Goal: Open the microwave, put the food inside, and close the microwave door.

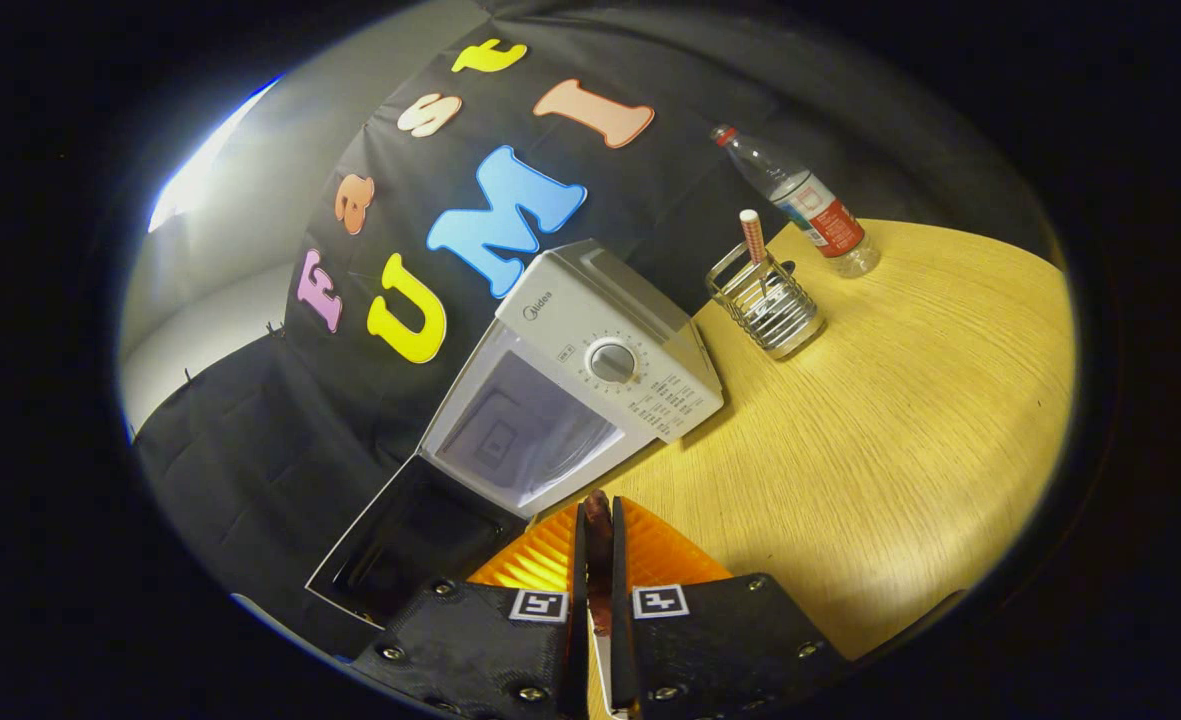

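The white microwave [640,340] stands on the wooden table [900,430], just ahead of my fingers. Its dark-glass door [400,545] is swung fully open, off to the left of my fingers. The lit cavity [525,430] looks bare inside. A round dial [611,361] sits on the control panel. My gripper [598,520] is shut on a thin reddish-brown piece of food [598,560], which pokes out a little past the fingertips. The food is held just in front of the cavity's lower edge, outside the microwave.
Beyond the microwave to the right stands a wire holder [770,305] with a striped stick [752,235] in it. A clear water bottle [810,205] with a red label stands further back. The table has bare wood to the right of my fingers.
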